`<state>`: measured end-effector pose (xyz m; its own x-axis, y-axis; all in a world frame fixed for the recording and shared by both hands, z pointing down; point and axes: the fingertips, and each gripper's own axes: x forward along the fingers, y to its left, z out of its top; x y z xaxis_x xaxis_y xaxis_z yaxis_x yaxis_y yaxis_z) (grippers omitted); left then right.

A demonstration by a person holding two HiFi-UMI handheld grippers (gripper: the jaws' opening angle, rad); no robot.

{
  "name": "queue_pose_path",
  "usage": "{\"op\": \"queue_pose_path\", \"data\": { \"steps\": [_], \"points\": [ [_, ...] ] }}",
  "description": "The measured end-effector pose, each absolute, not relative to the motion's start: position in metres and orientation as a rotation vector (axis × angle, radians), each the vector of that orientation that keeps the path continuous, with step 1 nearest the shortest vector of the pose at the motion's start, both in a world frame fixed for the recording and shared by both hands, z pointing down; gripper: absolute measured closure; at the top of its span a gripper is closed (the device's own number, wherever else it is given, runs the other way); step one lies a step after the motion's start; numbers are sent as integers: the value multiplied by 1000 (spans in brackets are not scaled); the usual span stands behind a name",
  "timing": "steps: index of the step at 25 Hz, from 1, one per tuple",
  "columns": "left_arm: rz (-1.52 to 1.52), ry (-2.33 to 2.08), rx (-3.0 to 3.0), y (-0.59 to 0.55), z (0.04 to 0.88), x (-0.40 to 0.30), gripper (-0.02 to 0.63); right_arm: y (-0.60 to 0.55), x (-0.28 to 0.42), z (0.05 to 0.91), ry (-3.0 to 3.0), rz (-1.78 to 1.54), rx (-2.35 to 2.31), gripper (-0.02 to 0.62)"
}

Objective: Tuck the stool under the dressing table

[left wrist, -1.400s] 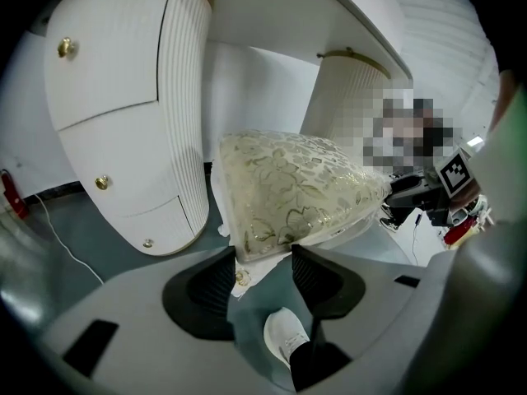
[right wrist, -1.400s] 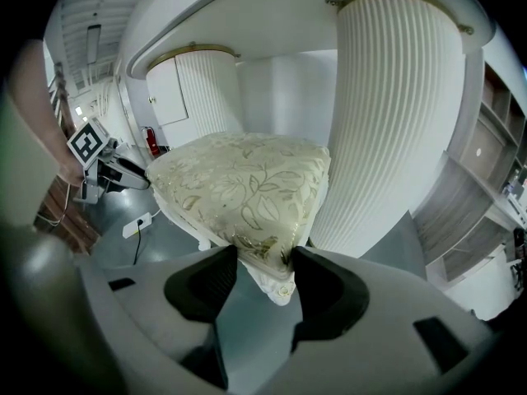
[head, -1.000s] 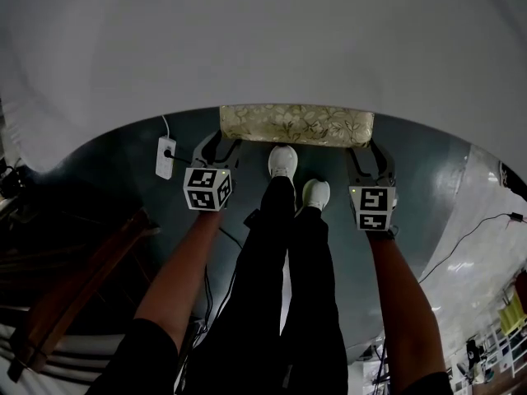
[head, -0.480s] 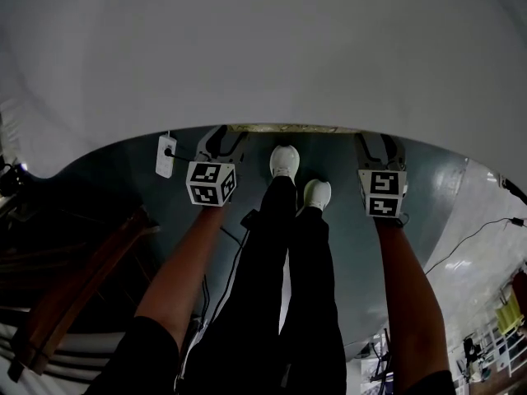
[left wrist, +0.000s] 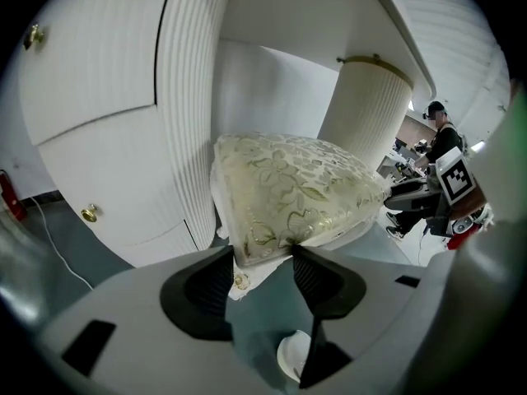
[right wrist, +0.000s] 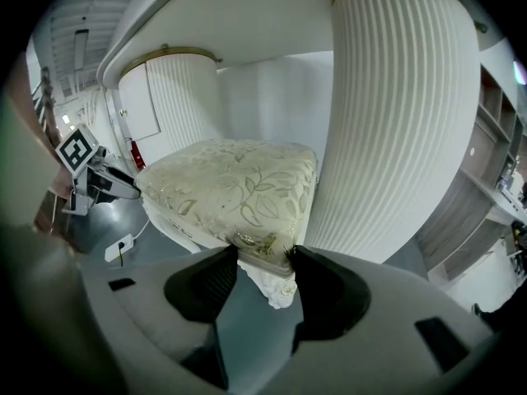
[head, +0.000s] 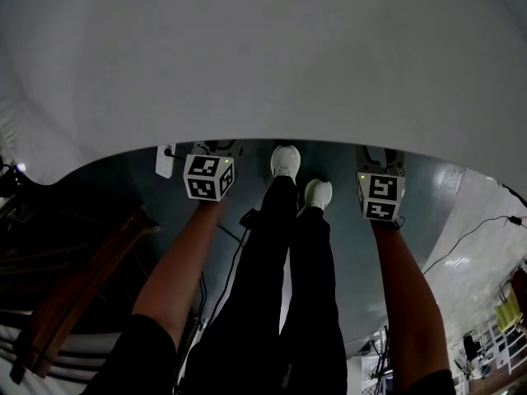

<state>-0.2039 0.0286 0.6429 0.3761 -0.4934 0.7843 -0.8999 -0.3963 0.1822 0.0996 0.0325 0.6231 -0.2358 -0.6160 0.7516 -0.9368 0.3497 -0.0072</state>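
The stool is pinched at its near corners by the left gripper and right gripper; ahead of them it sits under the table. An even push is advised, clear of the pedestals.

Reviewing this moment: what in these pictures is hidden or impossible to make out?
- Head view: the stool is wholly hidden under the dressing table top.
- Head view: the jaws of the left gripper and the right gripper are covered by the table's edge.
- Both gripper views: the stool's feet are hidden by its cushion and the gripper bodies.
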Motion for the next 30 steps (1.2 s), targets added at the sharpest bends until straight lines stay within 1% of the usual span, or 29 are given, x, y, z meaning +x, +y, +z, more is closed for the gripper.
{"op": "queue_pose_path", "data": {
  "steps": [11, 13, 17, 24, 30],
  "points": [
    [782, -1246, 2025, 34, 642, -201, 377, 36, 103, 621, -1933, 668, 1361, 357],
    [718, -1240, 1991, 38, 639, -200, 359, 38, 103, 612, -1923, 708, 1421, 357],
    [683, -1233, 1980, 45, 618, -200, 359, 42, 98, 578, -1967, 708, 1454, 357],
    [545, -1262, 2017, 72, 527, -176, 359, 61, 86, 473, -2071, 731, 1496, 357],
    [382, -1289, 2073, 118, 382, -135, 359, 116, 76, 349, -2161, 689, 1450, 357]
  ]
}}
